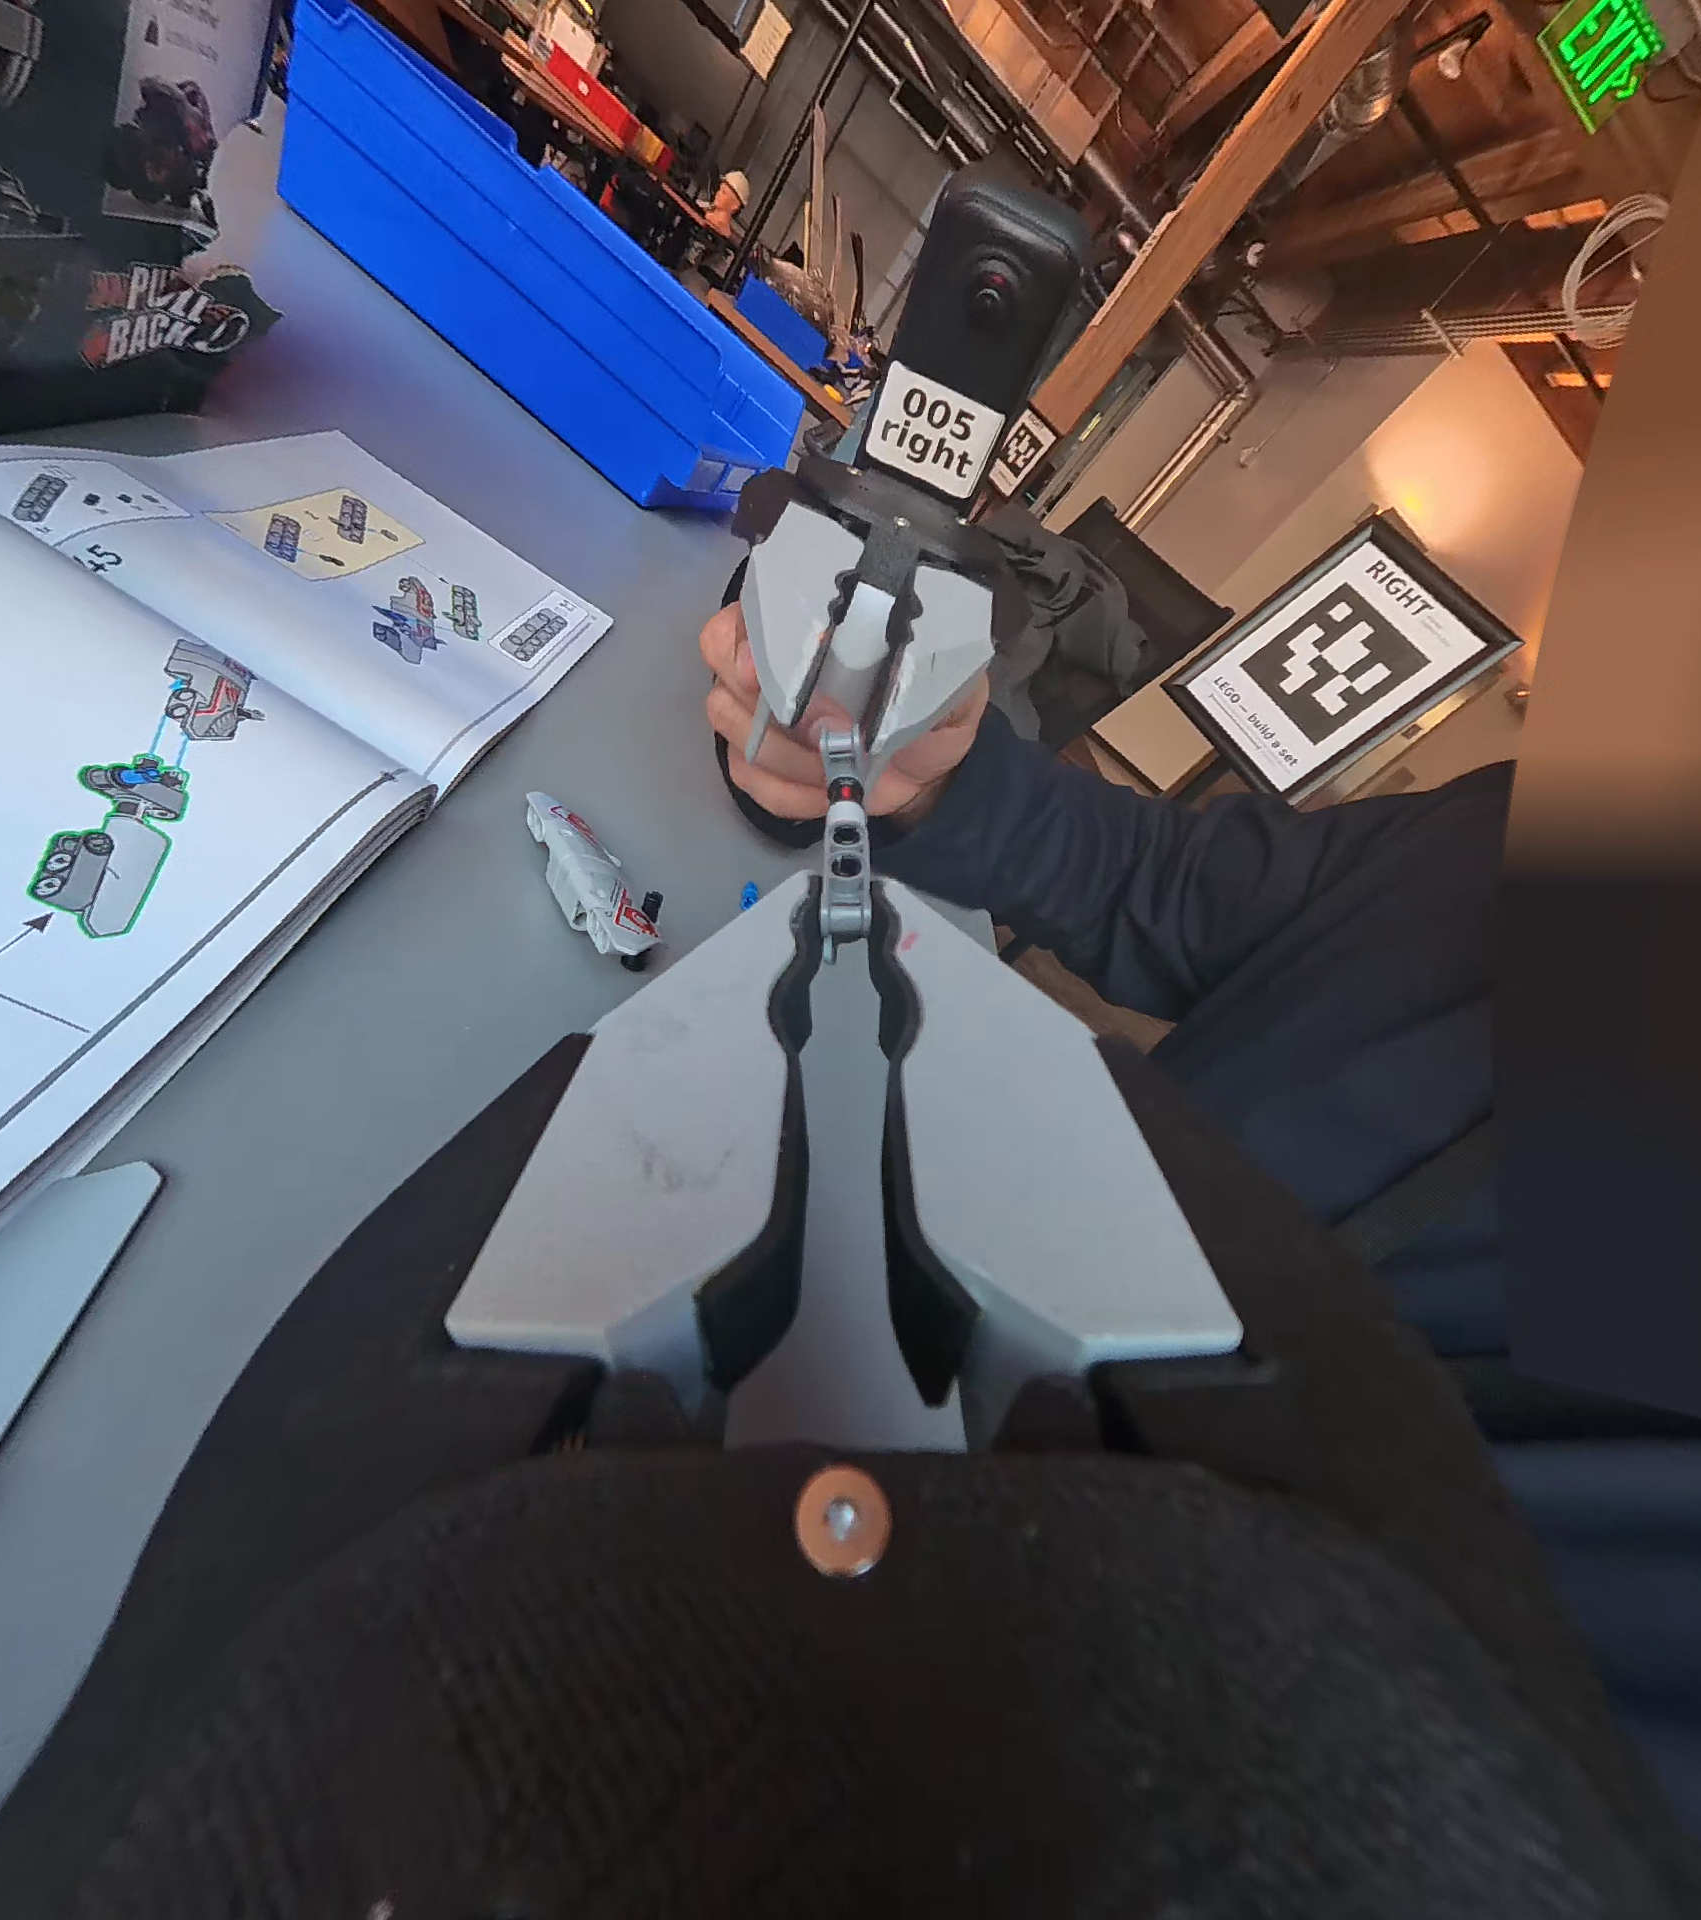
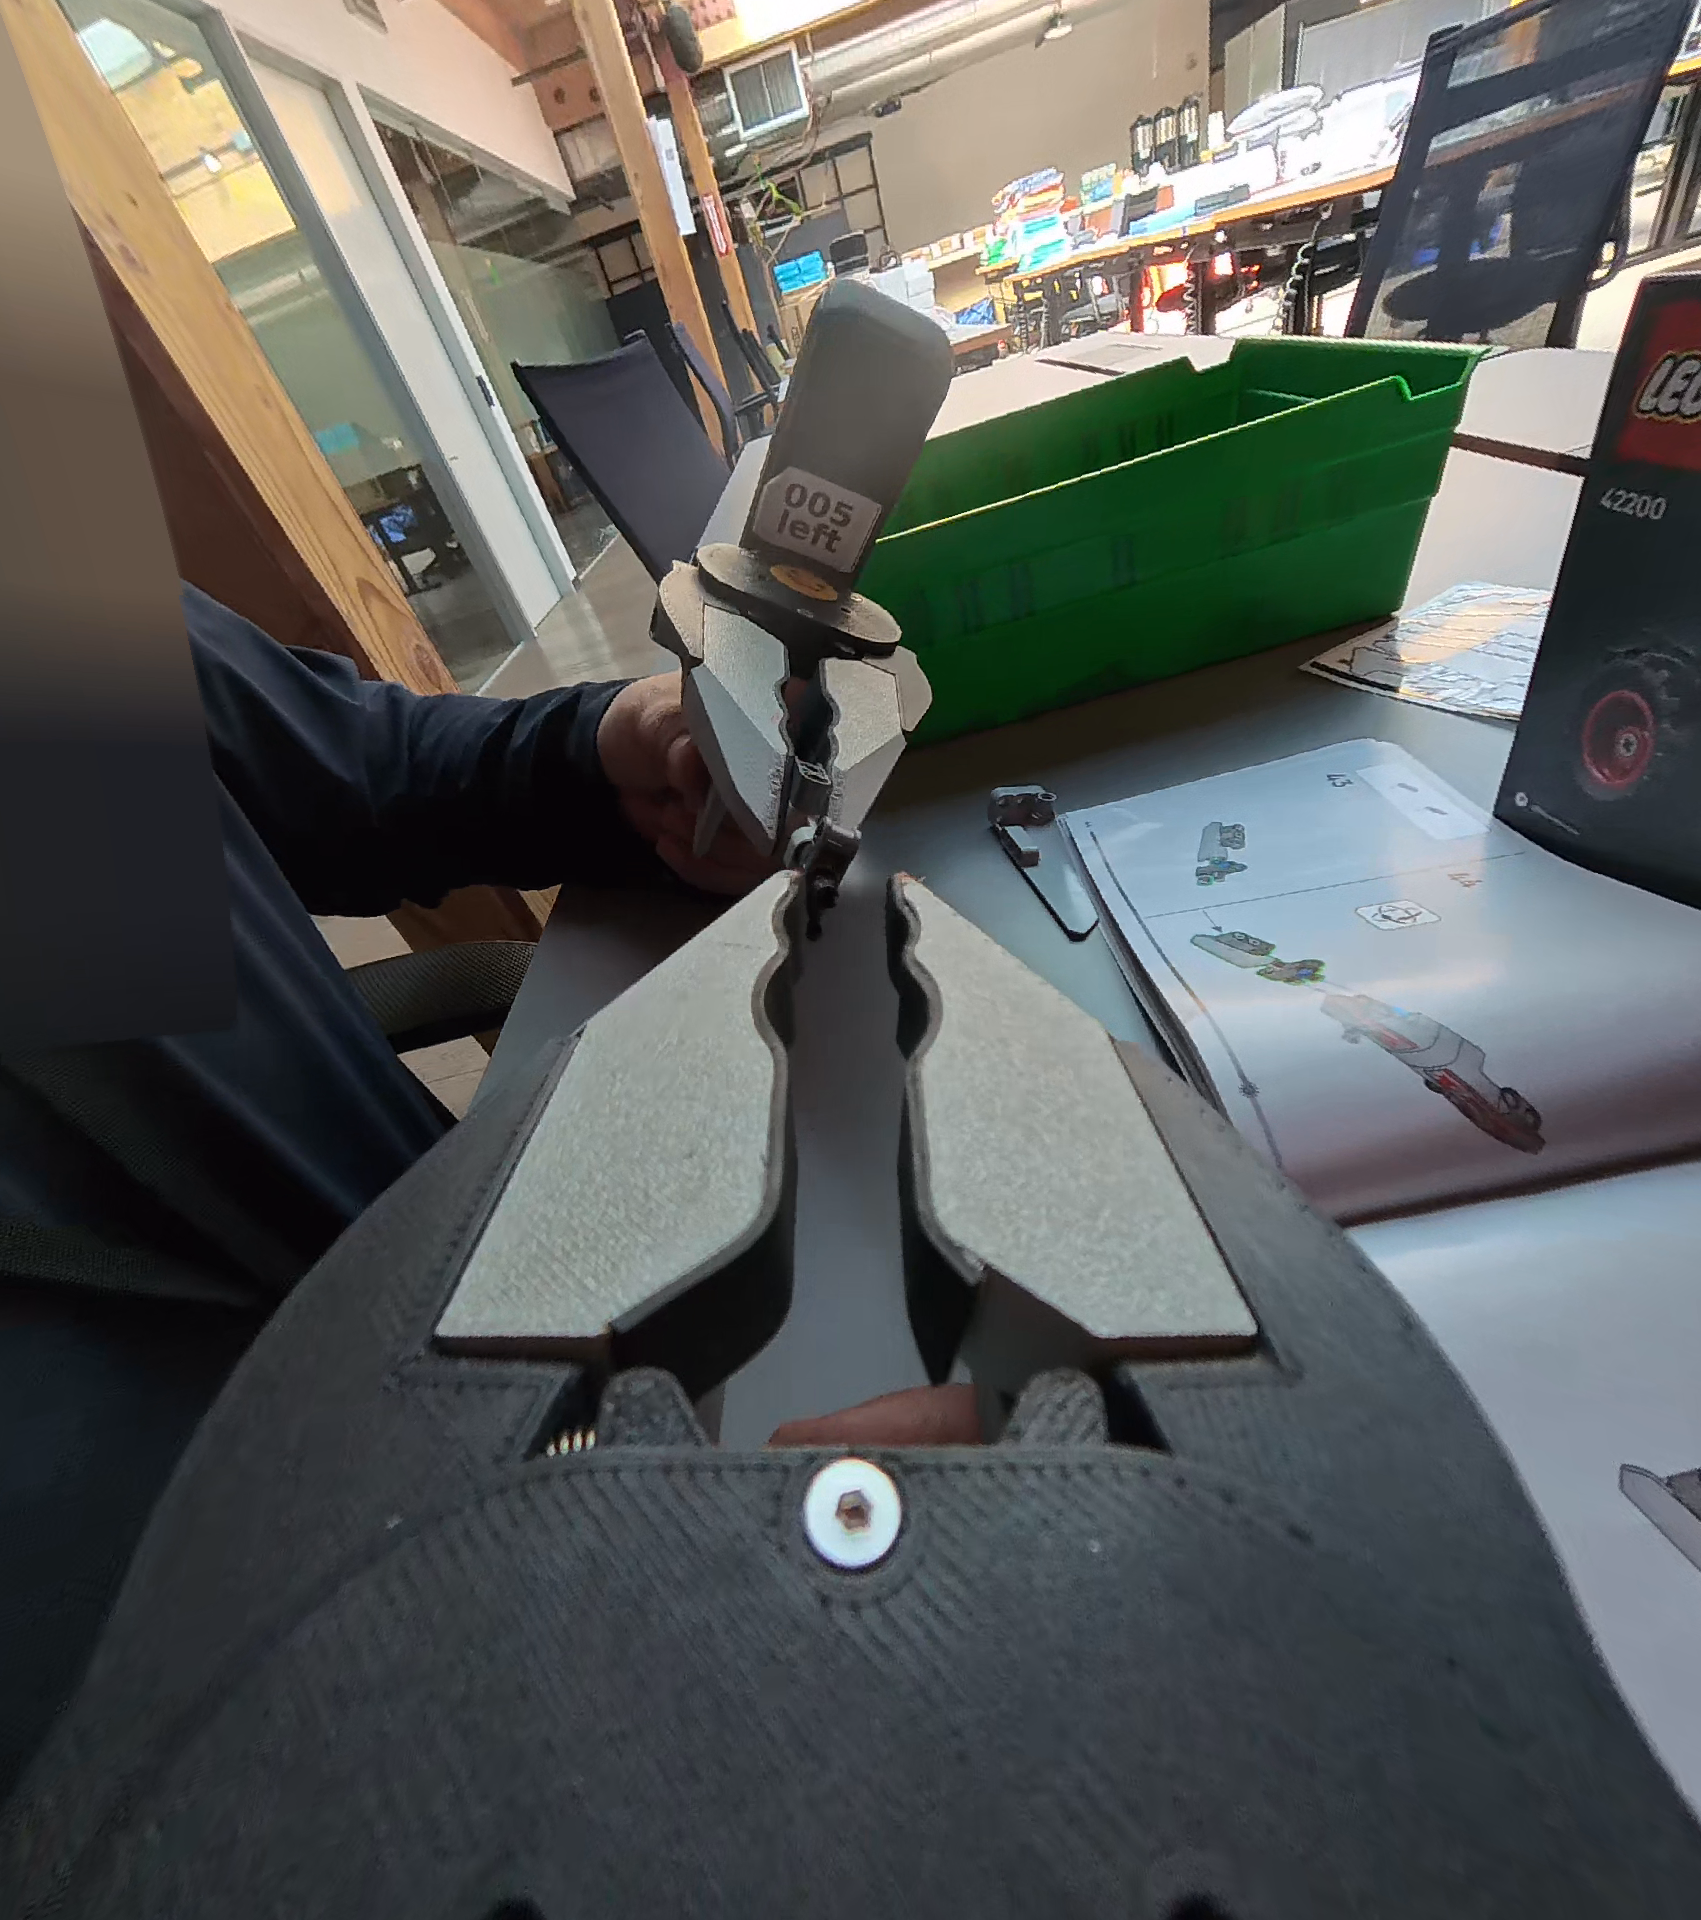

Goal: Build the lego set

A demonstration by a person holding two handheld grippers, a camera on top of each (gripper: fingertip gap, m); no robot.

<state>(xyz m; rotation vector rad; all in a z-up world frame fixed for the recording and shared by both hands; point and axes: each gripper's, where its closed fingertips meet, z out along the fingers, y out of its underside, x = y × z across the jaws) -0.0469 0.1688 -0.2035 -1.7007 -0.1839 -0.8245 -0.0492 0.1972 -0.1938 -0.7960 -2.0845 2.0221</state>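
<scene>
On the grey worktable (image 1: 389,997) of this timbered workshop, the left gripper (image 1: 844,904) pinches a slim grey Lego beam assembly (image 1: 844,831) aloft, seemingly presenting it to the right gripper (image 2: 844,894), whose parted fingers hold nothing.

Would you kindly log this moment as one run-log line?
left gripper: shut on grey beam | right gripper: open, at beam's far end | white subassembly: on table

Lego box (image 2: 1687,582) cut off at right edge
</scene>
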